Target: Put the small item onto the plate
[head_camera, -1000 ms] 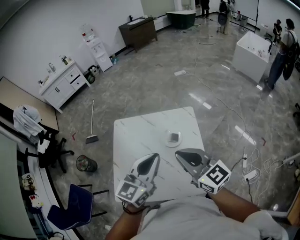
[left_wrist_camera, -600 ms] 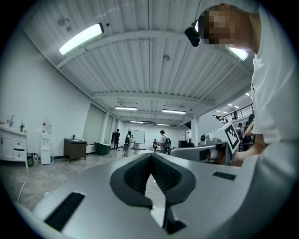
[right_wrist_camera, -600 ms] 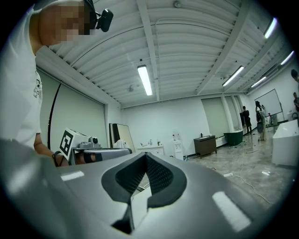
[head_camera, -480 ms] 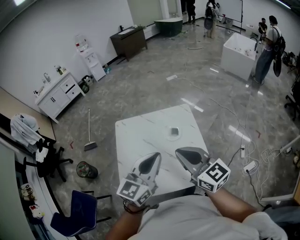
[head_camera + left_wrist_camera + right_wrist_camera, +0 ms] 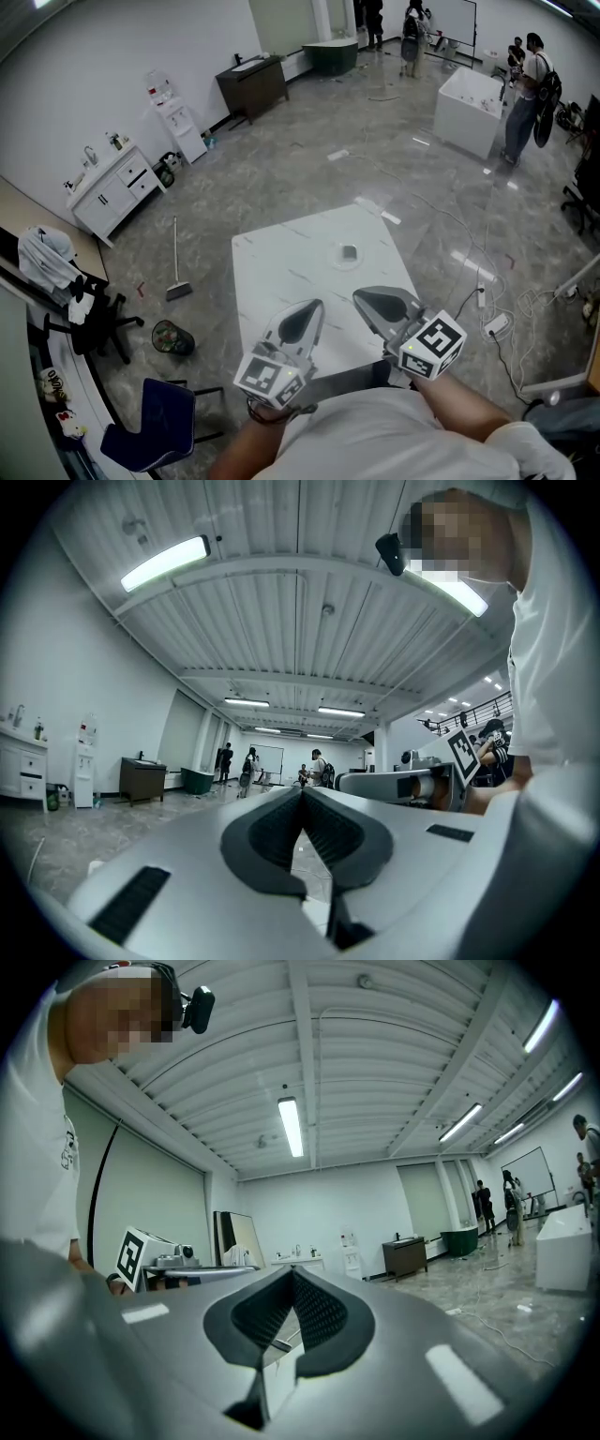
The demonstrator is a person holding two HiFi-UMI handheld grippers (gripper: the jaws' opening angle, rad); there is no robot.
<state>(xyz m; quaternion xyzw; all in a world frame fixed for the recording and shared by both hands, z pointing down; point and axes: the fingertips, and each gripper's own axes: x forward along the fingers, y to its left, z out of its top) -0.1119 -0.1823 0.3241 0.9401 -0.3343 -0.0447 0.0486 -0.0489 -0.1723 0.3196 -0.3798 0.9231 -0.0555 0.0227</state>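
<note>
head view: white table [image 5: 281,281] w/ a plate [image 5: 338,262] toward its far edge. the small item [image 5: 349,252], grey & squarish, appears to lie on the plate, so the task looks done or nearly so (plate rim is faint; contact can't be confirmed). left gripper [image 5: 316,304] & right gripper [image 5: 357,294] are held side by side close to the person's torso, over the table's near edge and well apart from the plate. this is prob. a rest pose that keeps both tools clear of the placed item. left gripper view: cam looks out across the room & up at the ceiling, not down at the table. its jaws are fully together, ribbed pads [image 5: 272,834] meeting at the tips w/ nothing between them. right gripper view: the same. jaws are closed pad to pad & empty, w/ far wall and ceiling beyond. neither plate nor item shows in either gripper view, which fits tools held roughly level & off the work. no grip seems needed at this pt.
</note>
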